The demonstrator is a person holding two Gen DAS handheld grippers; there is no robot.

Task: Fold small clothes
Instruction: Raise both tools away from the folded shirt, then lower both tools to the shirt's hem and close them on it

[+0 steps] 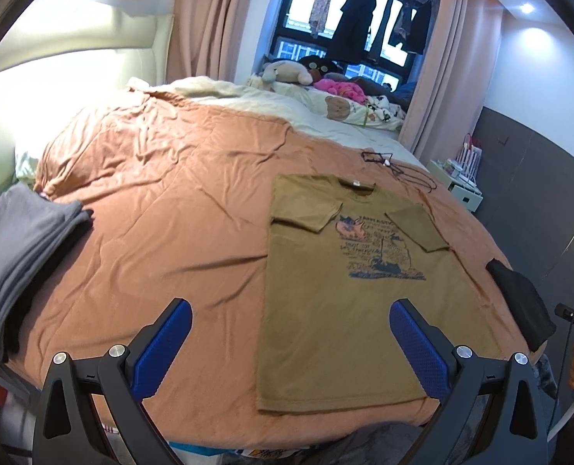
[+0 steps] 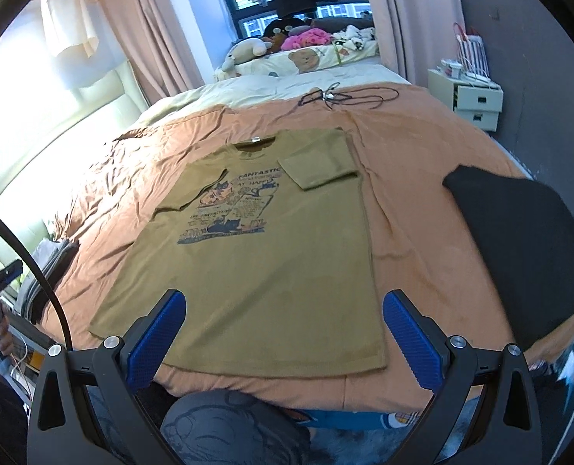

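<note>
An olive T-shirt [image 1: 349, 302] with a blue print lies flat, front up, on the orange bedcover [image 1: 163, 209], both short sleeves folded inward over the chest. It also shows in the right wrist view [image 2: 271, 263]. My left gripper [image 1: 291, 325] is open and empty, hovering above the shirt's lower left edge near the bed's front. My right gripper [image 2: 285, 317] is open and empty, above the shirt's hem.
A stack of folded grey clothes [image 1: 19, 255] lies at the bed's left edge. A black folded garment [image 2: 527, 248] lies right of the shirt. Black cables [image 2: 333, 97] lie beyond the collar. Plush toys [image 2: 287, 38] sit by the window. A white drawer unit [image 2: 476, 100] stands at right.
</note>
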